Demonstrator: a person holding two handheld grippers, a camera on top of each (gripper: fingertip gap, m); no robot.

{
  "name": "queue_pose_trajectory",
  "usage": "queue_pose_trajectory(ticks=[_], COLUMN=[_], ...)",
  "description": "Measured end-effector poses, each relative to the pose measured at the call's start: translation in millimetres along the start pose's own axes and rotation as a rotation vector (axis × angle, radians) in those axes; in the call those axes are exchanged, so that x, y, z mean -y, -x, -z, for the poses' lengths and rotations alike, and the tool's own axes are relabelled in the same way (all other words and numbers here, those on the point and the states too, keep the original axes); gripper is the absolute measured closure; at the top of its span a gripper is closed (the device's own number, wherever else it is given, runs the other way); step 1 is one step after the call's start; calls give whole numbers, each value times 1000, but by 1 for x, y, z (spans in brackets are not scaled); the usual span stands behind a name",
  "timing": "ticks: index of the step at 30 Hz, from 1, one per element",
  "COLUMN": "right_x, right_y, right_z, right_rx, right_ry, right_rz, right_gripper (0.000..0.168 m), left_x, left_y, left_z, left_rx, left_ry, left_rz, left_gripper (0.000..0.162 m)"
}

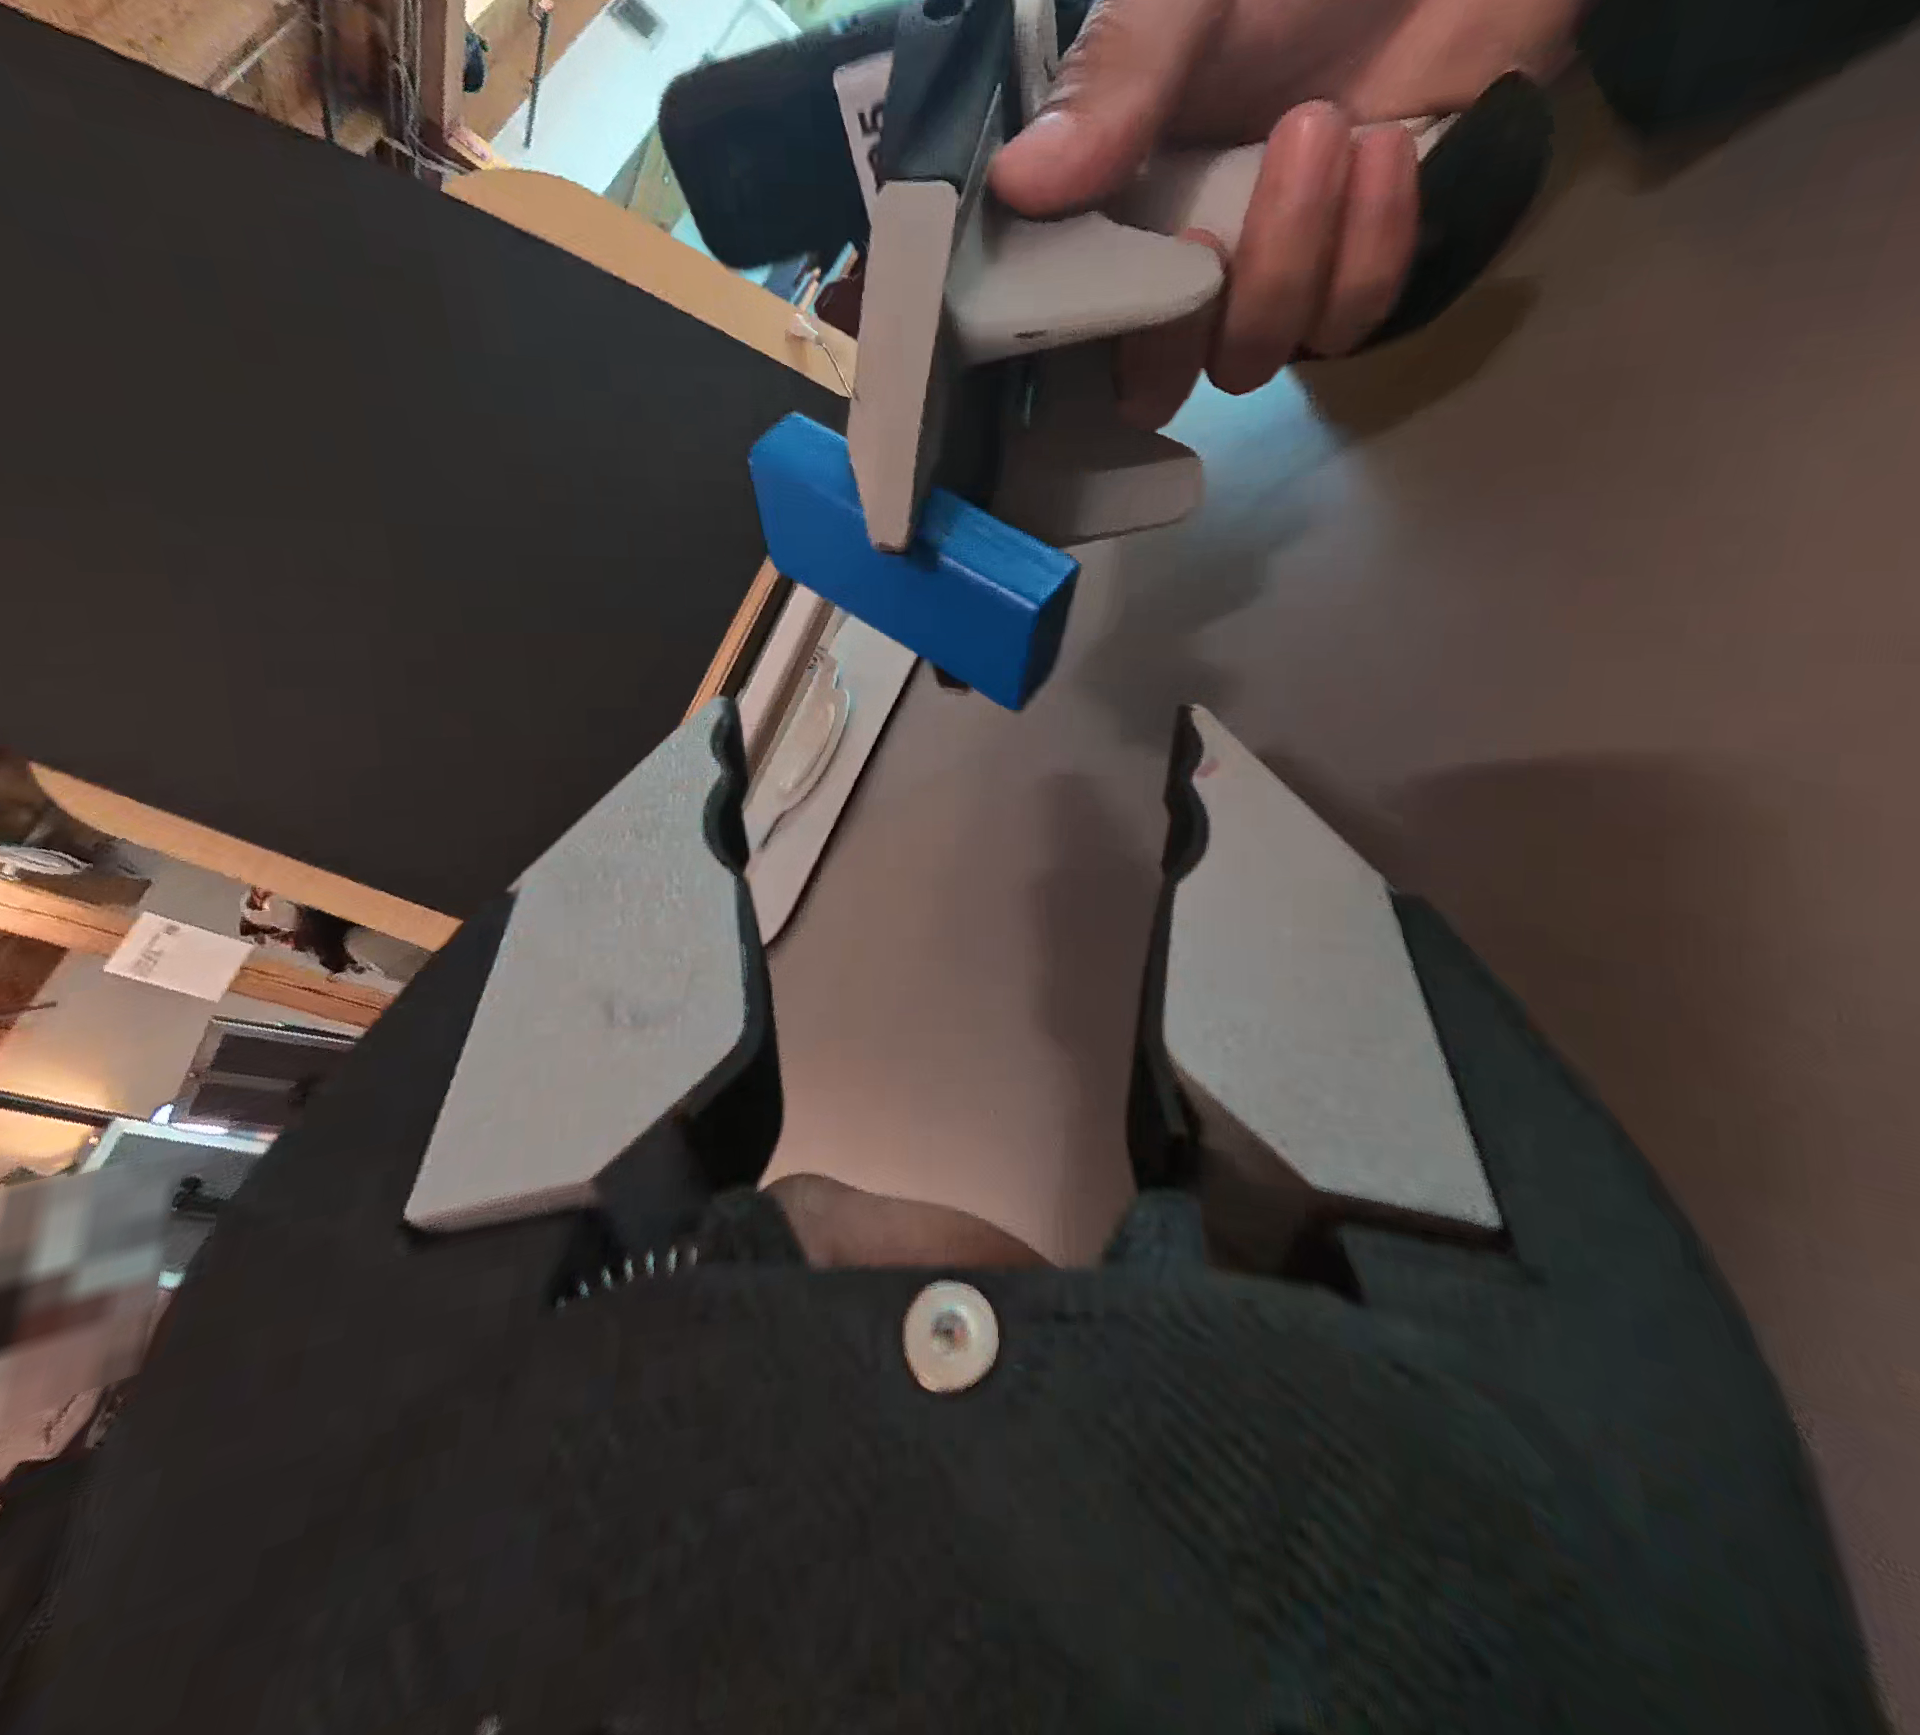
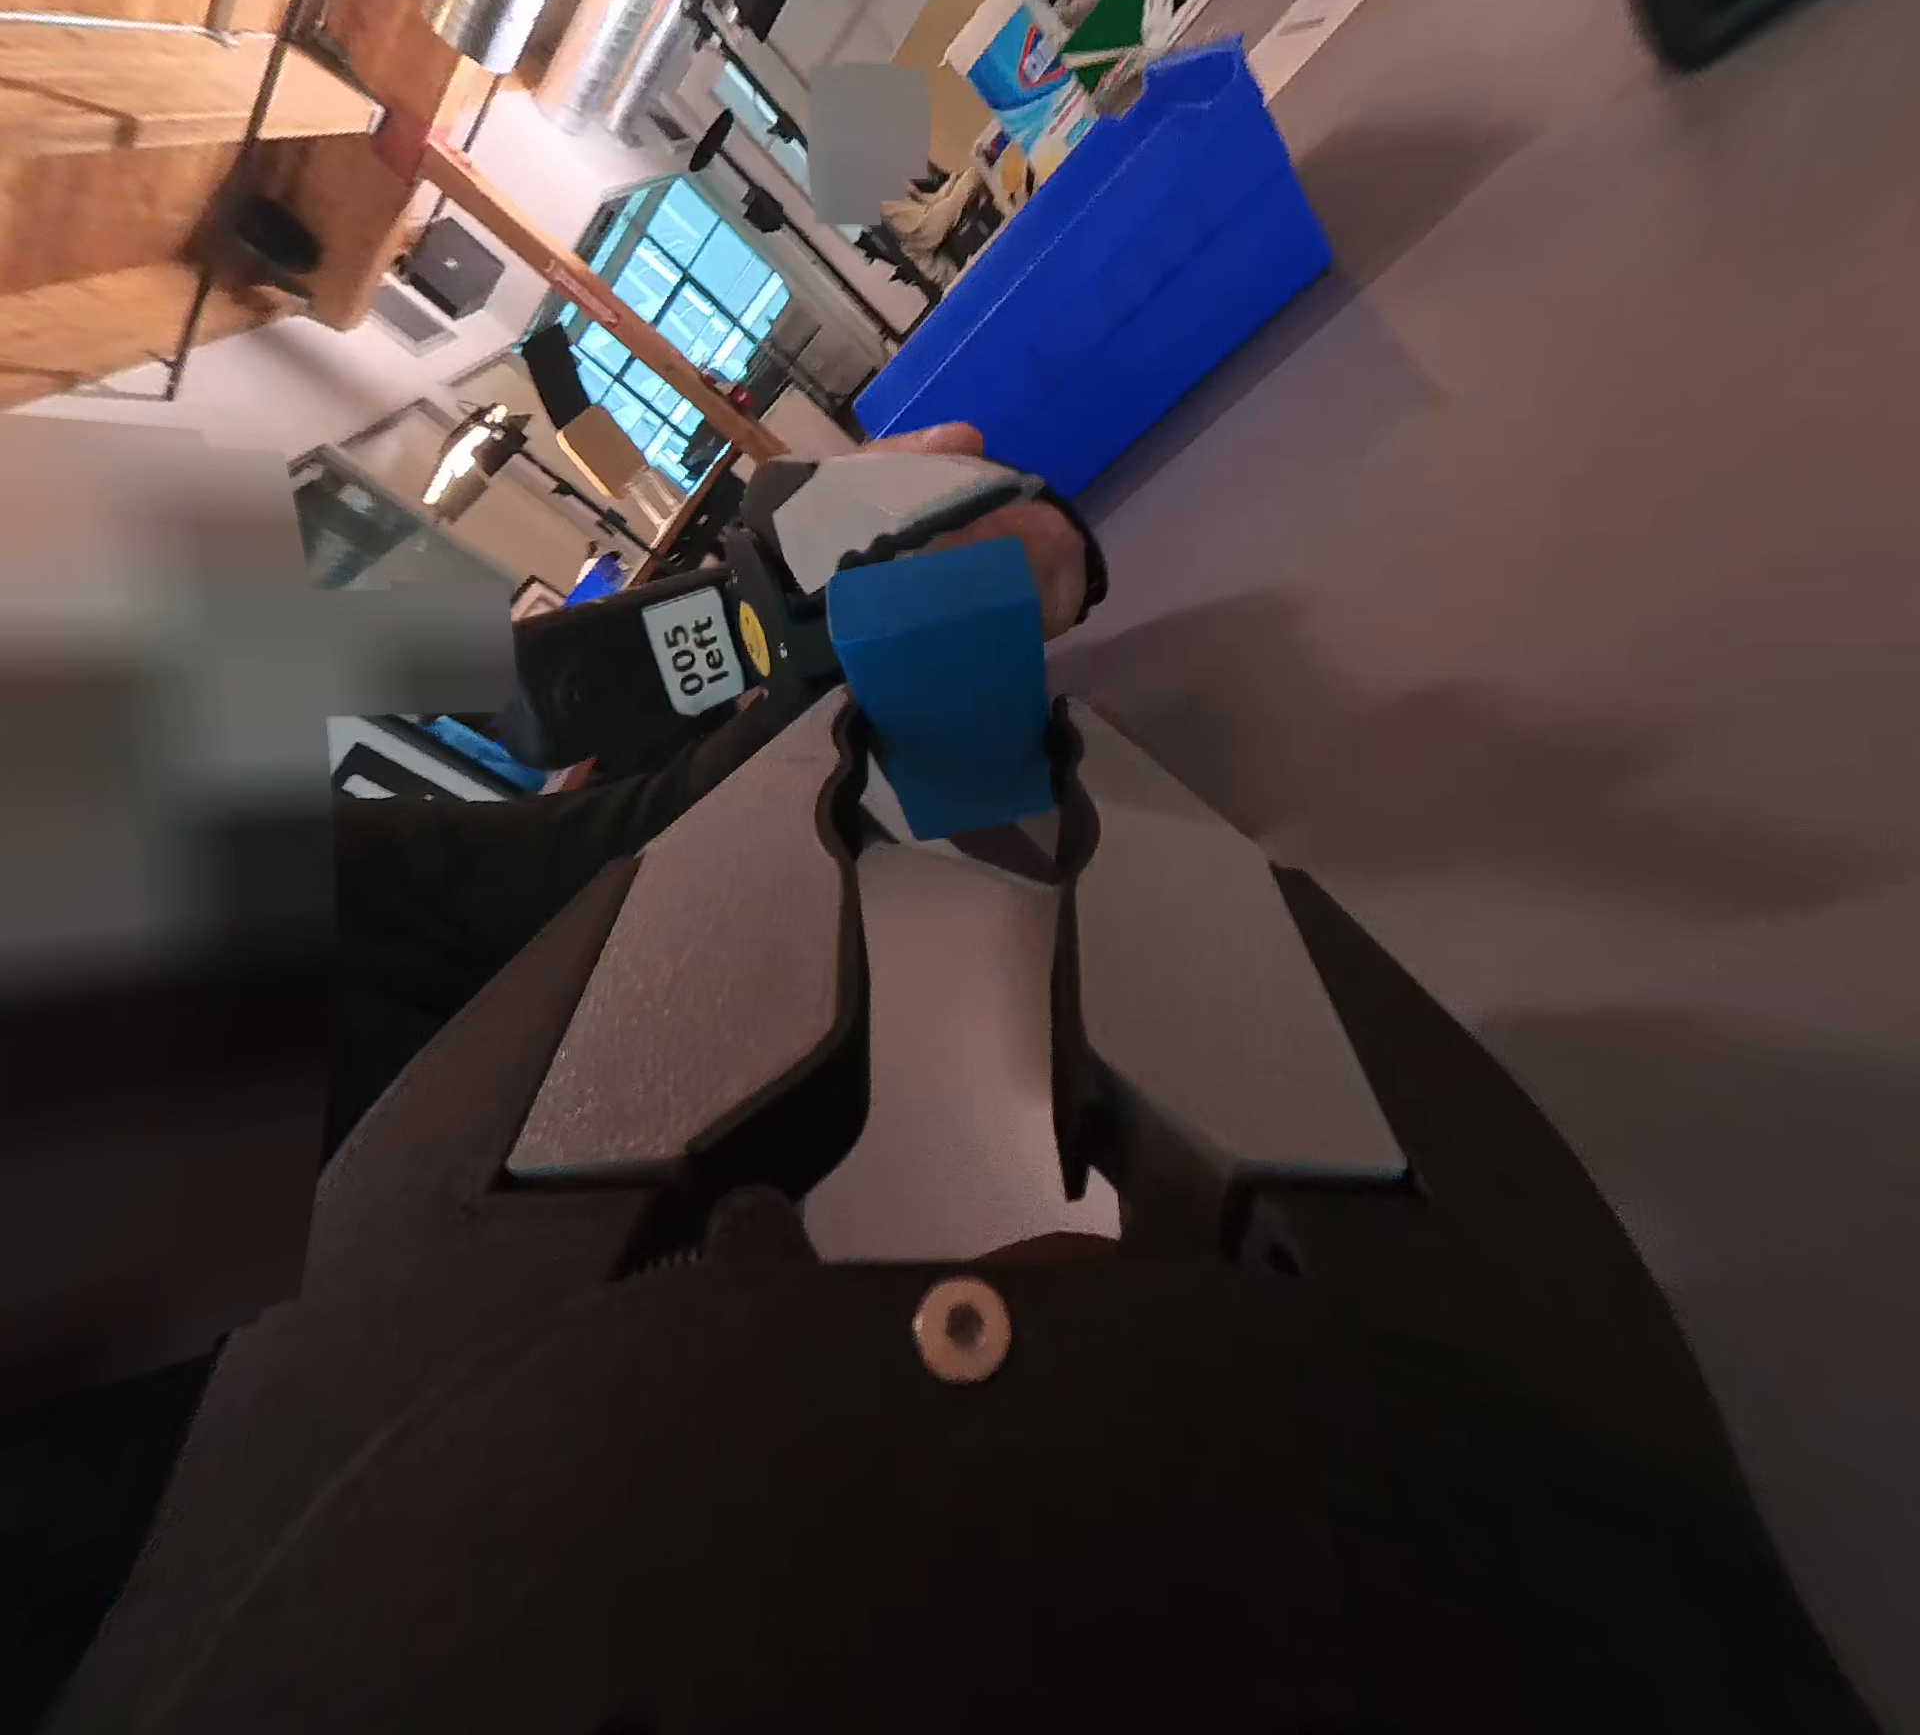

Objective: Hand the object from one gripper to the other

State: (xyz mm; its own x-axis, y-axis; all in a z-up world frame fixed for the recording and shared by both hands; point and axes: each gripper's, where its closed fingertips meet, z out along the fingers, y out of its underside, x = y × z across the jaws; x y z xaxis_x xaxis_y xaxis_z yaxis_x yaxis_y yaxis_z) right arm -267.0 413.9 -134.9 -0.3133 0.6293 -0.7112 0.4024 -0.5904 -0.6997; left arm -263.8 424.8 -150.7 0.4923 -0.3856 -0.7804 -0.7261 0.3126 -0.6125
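- Blue block (image 2: 940,688), a flat rectangular slab, is held in the air above the pale tabletop (image 2: 1558,750), pinched across its width near one end by the right gripper (image 2: 951,755).
- From the left wrist view the same block (image 1: 914,589) sticks out to both sides of that gripper's grey fingers (image 1: 899,376), so both ends look free to be taken.
- Right gripper: closed on the block, its dark pads pressed against the two opposite faces; a person's hand (image 1: 1309,75) works its handle.
- Left gripper (image 1: 961,812): jaws spread wide with nothing between them, tips just below the block and not touching it.
- In the right wrist view the left gripper (image 2: 831,522) shows beyond the block, close to it, though contact cannot be confirmed there.
- Progress, as I judge it: the two tools are brought together and roughly lined up, so the approach is largely done. The receiving grip is not yet made, and the release by the right gripper is left too.
- What is left calls for the left gripper to straddle a free end of the block and close before the right one lets go; letting go early would drop it to the table.
- Farther off, a blue bin (image 2: 1122,262) stands on the tabletop, well apart from the exchange.
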Motion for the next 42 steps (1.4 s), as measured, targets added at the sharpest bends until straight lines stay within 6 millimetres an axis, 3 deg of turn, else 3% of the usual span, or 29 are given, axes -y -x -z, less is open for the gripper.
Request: queue_pose_trajectory(ticks=[4,12,15,18,23,27,31,35,39,42], right_x=[-15,-51,-51,-43,-18,8,4,3,8,-1], right_y=[-1,7,5,11,21,13,24,19,30,31], right_z=[-6,-23,-24,-22,-10,1,0,-5,-11,-16], right_rx=[19,52,35,70,72,-98,-157,-186,-361,-451], right_ry=[78,269,274,231,113,0,44,53,51,125], right_rz=[-39,3,24,28,120,308,517,480,857,999], right_gripper=[137,137,137,138,141,135,134,120,115,119], left_x=[6,23,20,25,35,40,42,60,71,65], left_y=[-4,-32,-35,-26,6,13,21,33,29,31], left_z=[0,-1,-1,0,9,15,19,36,41,38], left_rx=[-6,-109,-131,-102,-44,-128,-180,-282,-592,-778], left_ry=[-18,-63,-40,-61,-154,-246,-325,-525,-594,-574], left_rz=[-25,-76,-111,-83,144,392,568,802,1230,1553], left_gripper=[80,85,90,90,90,91,91,91,91,91])
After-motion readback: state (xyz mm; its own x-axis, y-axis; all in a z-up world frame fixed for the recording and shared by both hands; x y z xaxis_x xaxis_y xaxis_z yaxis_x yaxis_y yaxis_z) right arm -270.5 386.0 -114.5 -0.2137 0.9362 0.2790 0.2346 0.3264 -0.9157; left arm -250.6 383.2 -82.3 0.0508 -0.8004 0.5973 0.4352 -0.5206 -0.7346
